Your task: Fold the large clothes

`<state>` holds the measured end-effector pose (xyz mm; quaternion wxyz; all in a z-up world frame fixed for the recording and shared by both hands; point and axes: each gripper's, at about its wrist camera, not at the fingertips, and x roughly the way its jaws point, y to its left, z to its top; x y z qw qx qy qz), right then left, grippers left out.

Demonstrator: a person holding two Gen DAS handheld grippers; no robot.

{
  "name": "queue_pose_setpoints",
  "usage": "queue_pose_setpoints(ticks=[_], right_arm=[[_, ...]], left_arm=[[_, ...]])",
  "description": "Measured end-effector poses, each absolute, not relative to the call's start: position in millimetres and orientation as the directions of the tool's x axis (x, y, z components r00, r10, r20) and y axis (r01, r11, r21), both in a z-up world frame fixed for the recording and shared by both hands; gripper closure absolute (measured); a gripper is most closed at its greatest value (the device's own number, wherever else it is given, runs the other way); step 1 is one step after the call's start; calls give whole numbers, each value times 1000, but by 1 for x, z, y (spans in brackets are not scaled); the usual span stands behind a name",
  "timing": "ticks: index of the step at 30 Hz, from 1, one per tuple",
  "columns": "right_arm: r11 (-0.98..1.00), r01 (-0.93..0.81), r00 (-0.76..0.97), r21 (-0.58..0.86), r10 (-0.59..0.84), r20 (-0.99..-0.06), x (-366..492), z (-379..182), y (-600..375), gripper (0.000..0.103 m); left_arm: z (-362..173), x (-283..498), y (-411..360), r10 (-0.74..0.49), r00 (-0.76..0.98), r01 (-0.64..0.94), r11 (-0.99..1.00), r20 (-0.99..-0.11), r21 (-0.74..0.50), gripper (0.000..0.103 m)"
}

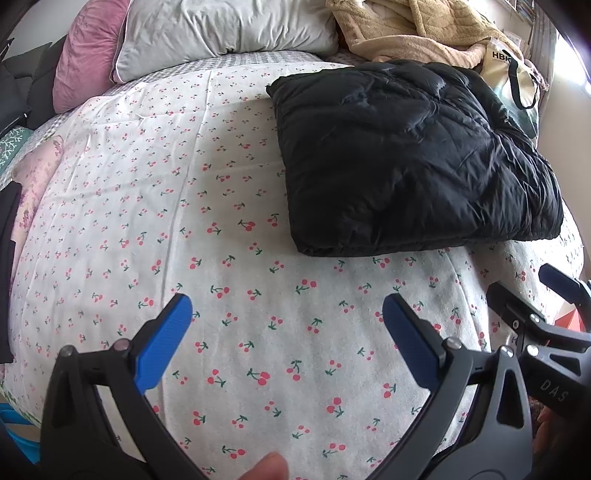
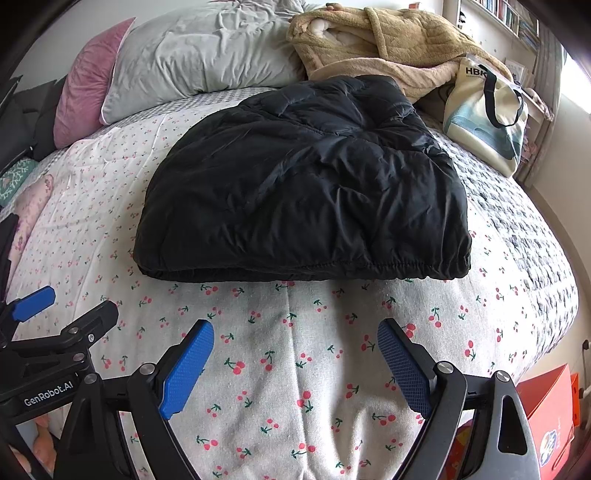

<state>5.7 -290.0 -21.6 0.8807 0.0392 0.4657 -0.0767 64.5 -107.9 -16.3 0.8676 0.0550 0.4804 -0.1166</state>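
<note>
Lying folded on the cherry-print bed (image 2: 295, 369), a puffy, slippery black quilted jacket (image 2: 306, 184) invites an elastic-hem grasp; both the left hand-held gripper (image 1: 288, 314) and the right hand-held gripper (image 2: 295, 339) gape wide, empty

Black jacket (image 2: 303, 184), white cherry-print bedspread (image 2: 295, 369), pink cushion (image 2: 88, 81), grey pillow (image 2: 207, 48)

A folded black quilted jacket (image 2: 303, 181) lay on the cherry-print white bedspread (image 2: 295, 369), toward the far right part of the bed. Behind it a tan fleece robe (image 2: 376, 40) sat heaped, and to its right stood a cream canvas tote bag (image 2: 487, 118). A grey pillow (image 1: 229, 29) lay at the head of the bed, left of the robe, with a pink velvet cushion (image 1: 85, 55) to its left. Both grippers hung over the near bedspread, the left gripper (image 1: 287, 317) beside the right gripper (image 2: 295, 343), apart from the jacket.
</note>
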Motion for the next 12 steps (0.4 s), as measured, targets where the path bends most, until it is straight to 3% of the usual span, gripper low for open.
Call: queue_pose_setpoints(ticks=[12], right_arm=[[985, 170, 549, 10, -87, -831, 6, -24, -287, 11]], left_arm=[[-21, 69, -102, -192, 471, 259, 963, -861, -73, 1]])
